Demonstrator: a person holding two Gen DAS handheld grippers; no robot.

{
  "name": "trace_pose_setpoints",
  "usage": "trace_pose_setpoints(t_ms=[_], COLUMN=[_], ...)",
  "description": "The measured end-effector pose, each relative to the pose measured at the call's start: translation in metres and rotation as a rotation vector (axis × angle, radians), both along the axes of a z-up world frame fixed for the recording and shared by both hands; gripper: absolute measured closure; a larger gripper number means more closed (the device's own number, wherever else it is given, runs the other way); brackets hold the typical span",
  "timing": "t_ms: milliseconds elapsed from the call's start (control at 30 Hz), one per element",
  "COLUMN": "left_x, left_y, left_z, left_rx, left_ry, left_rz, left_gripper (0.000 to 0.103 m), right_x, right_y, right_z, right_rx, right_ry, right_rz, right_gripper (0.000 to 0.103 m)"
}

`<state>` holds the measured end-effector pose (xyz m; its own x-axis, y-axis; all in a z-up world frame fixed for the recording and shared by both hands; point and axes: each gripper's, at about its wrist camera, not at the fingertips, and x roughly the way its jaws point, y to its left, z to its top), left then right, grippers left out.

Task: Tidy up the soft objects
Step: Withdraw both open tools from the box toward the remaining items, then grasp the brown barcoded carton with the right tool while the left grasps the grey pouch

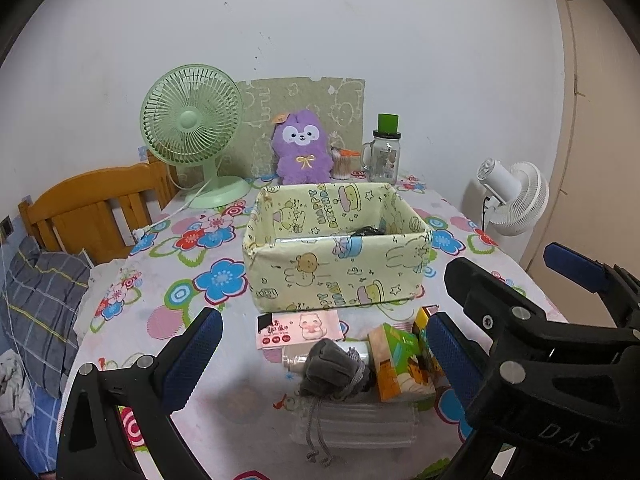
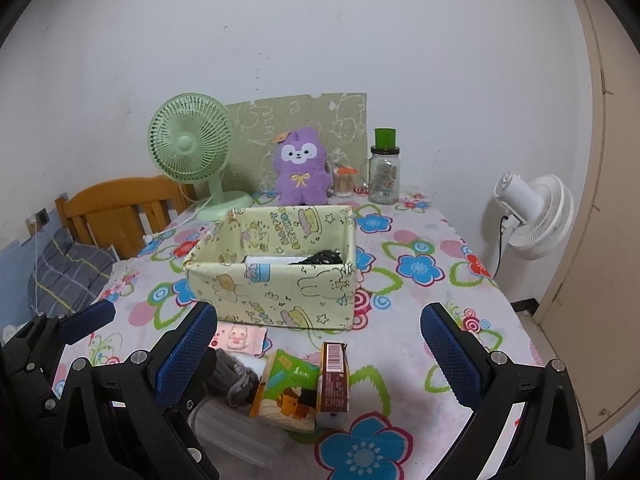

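A grey drawstring pouch (image 1: 332, 372) (image 2: 234, 376) lies on the flowered tablecloth just ahead of both grippers, beside a pink tissue pack (image 1: 300, 330) (image 2: 238, 338) and an orange-green carton (image 1: 400, 364) (image 2: 288, 392). Behind them stands a pale yellow cartoon-print box (image 1: 336, 276) (image 2: 272, 292) with a black item (image 1: 368, 231) (image 2: 320, 258) inside. A purple plush (image 1: 304, 148) (image 2: 300, 172) sits upright at the back. My left gripper (image 1: 324, 344) is open and holds nothing, with the pouch between its fingers' line. My right gripper (image 2: 318, 344) is open too, over the cartons.
A brown carton (image 2: 334, 380) stands by the orange-green one, and a clear plastic case (image 1: 360, 424) lies under the pouch. At the back stand a green desk fan (image 1: 192, 128) and a glass jar (image 1: 386, 156). A white fan (image 1: 516, 200) is at the right and wooden furniture (image 1: 92, 208) at the left.
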<state>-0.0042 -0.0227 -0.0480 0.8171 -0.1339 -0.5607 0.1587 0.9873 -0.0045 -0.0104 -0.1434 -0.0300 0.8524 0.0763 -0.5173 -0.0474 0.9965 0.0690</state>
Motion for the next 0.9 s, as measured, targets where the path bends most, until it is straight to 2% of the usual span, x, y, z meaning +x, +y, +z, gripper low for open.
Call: trace_pose_setpoints(t_ms=[533, 833, 900], left_x=[0.002, 0.016, 0.021], left_y=[0.003, 0.002, 0.002], left_z=[-0.032, -0.048, -0.053], left_rx=[-0.019, -0.012, -0.011], left_ry=[0.04, 0.082, 0.102], left_rz=[-0.015, -0.02, -0.015], left_gripper=[0.0, 0.001, 0.002], right_x=[0.006, 0.02, 0.025], right_y=[0.001, 0.0, 0.0], right_z=[-0.031, -0.049, -0.053], right_rx=[-0.017, -0.011, -0.011], right_ry=[0.066, 0.121, 0.139], right_rz=[0.004, -0.008, -0.005], right_gripper=[0.001, 0.017, 0.017])
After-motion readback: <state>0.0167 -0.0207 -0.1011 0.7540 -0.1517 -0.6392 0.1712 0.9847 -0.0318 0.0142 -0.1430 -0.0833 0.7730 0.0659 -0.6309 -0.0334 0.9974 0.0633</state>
